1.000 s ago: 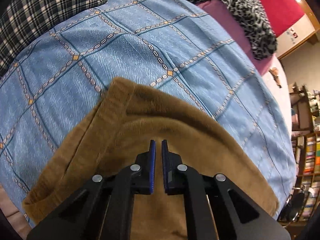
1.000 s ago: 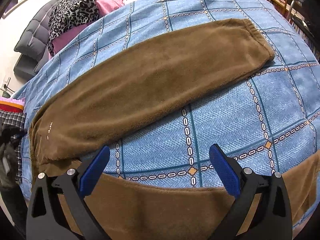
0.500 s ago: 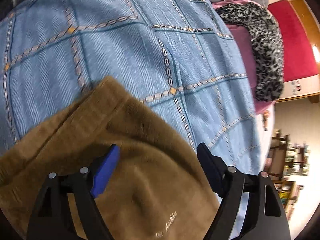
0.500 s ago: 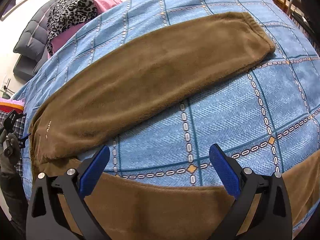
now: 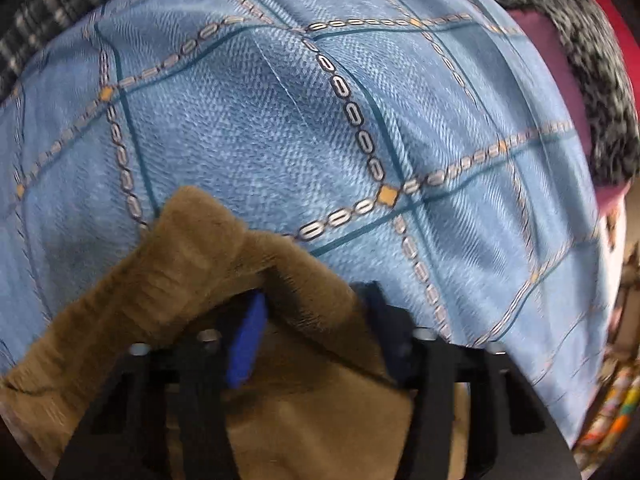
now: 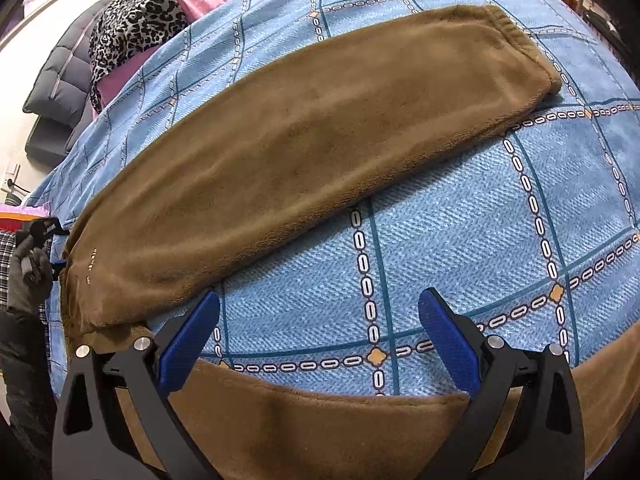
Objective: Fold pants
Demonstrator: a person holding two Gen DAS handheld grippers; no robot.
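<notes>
Brown fleece pants [image 6: 312, 148] lie spread on a blue patterned bedspread [image 6: 480, 232]. One leg stretches across the middle, and the other leg [image 6: 320, 432] runs under my right gripper. My right gripper [image 6: 320, 332] hangs open over the bare bedspread between the two legs, holding nothing. In the left wrist view, my left gripper [image 5: 316, 300] points down at the waistband corner [image 5: 192, 248]. A raised ridge of the brown fabric sits between its closing jaws and hides the tips. The blue pad [image 5: 244, 344] still shows free of the cloth.
A leopard-print cloth [image 6: 136, 20] on pink fabric and a grey quilted cushion [image 6: 60, 88] lie at the far edge of the bed. A plaid cloth [image 5: 48, 20] lies beyond the waistband. A gloved hand [image 6: 28, 276] shows at the left edge. Shelves stand to the right.
My left gripper went from shut above the pants to wide open, dropped onto the waistband corner, and now its jaws stand narrower around a fabric ridge. The right gripper has barely moved.
</notes>
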